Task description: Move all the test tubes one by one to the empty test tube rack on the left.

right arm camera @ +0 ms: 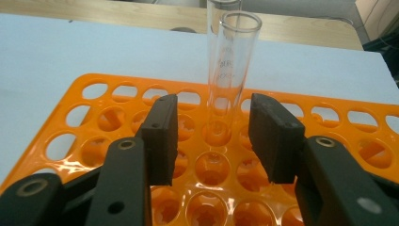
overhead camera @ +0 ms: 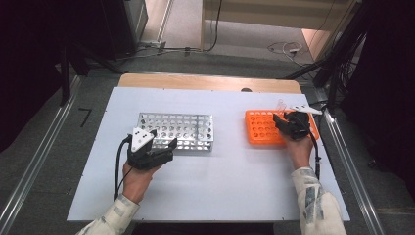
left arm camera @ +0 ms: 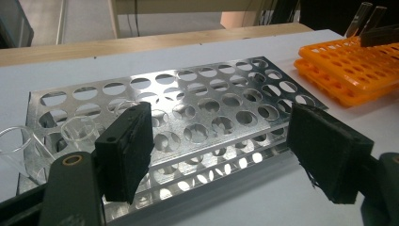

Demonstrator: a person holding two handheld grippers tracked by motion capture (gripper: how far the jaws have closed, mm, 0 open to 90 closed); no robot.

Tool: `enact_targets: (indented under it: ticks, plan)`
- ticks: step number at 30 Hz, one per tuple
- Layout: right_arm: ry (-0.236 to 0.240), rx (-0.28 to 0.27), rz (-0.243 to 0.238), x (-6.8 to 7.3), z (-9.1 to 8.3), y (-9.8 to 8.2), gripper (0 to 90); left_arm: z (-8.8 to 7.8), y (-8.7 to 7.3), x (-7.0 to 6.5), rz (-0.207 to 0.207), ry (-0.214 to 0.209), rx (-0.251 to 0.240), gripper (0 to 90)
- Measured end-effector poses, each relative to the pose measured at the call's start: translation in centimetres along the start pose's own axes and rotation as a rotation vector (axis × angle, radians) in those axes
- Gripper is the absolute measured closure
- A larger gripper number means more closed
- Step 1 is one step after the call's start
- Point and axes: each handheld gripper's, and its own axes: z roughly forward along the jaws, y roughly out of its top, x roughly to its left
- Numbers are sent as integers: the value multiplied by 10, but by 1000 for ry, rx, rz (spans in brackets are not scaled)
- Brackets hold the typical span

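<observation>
Between the jaws of the right gripper stands a clear glass tube, upright in a hole of the orange rack, with a gap on either side of it. The pads do not touch the glass, so the jaws are open around it. A second tube rises just behind the first. In the high view this gripper hangs over the right part of the rack, with the hand reaching forward.

The left gripper is wide open and empty, just before the near edge of the metal rack. A tube stands in that rack, left of the jaws. The left hand lies low over the table.
</observation>
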Motion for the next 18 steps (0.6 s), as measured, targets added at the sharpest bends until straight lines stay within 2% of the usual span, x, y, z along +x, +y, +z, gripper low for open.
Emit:
enact_targets:
  ticks: [11,18]
  plan:
    - [-24,17,15,-2,12,0,700,1,-1,0,-7,-3,3,233]
    - [-21,-2,18,-2,8,2,728,1,0,1,-6,-4,3,234]
